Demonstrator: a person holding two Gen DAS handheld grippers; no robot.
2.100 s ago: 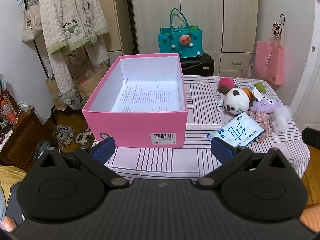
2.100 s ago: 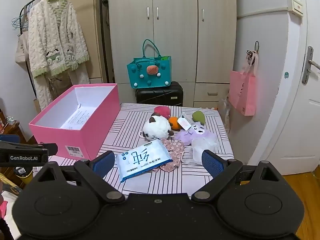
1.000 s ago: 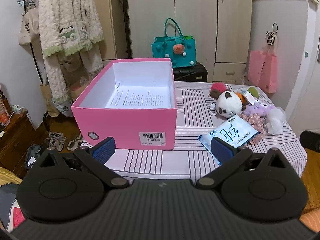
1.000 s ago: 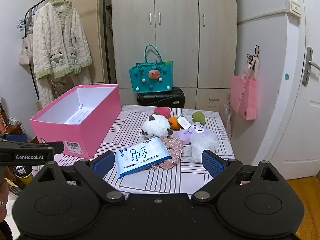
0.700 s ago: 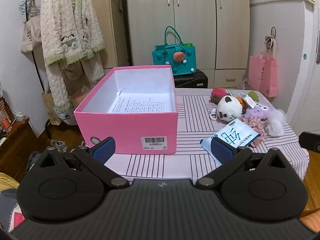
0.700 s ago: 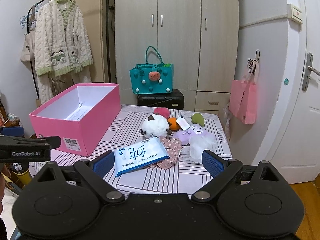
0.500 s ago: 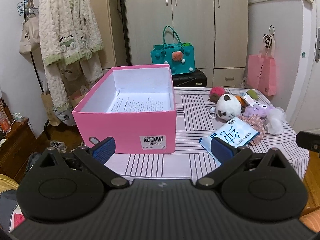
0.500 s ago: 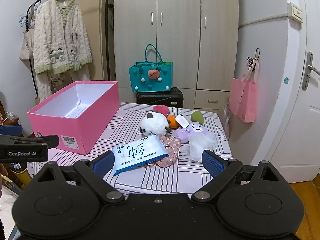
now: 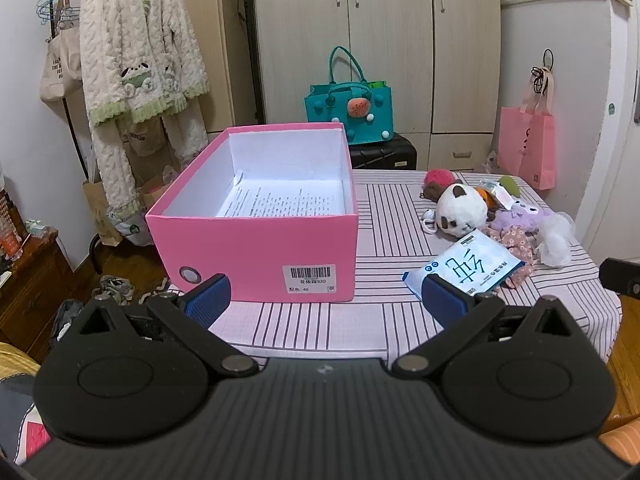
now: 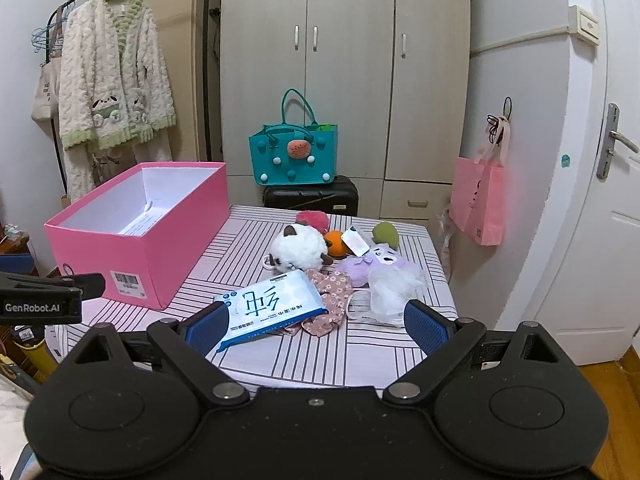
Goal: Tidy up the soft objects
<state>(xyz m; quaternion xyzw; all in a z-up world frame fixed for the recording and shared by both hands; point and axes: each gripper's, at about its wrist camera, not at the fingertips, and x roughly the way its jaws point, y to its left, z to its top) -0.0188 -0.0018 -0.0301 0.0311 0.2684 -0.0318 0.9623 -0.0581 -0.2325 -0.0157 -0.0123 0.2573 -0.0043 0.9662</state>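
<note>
Both hand-held grippers, left (image 9: 326, 294) and right (image 10: 316, 320), hover wide and empty short of the desk (image 9: 320, 320); soft toys (image 10: 298, 248) piled right of open pink box (image 9: 256, 236), probably for loading.

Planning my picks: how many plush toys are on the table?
5 visible: white panda plush, pink one behind it, orange and green to its right, purple one in front. Others may hide in the pile.

Matte black left gripper (image 9: 326, 298) and right gripper (image 10: 316, 322); blue-padded fingers (image 9: 208, 300); silver pivot screws.
</note>
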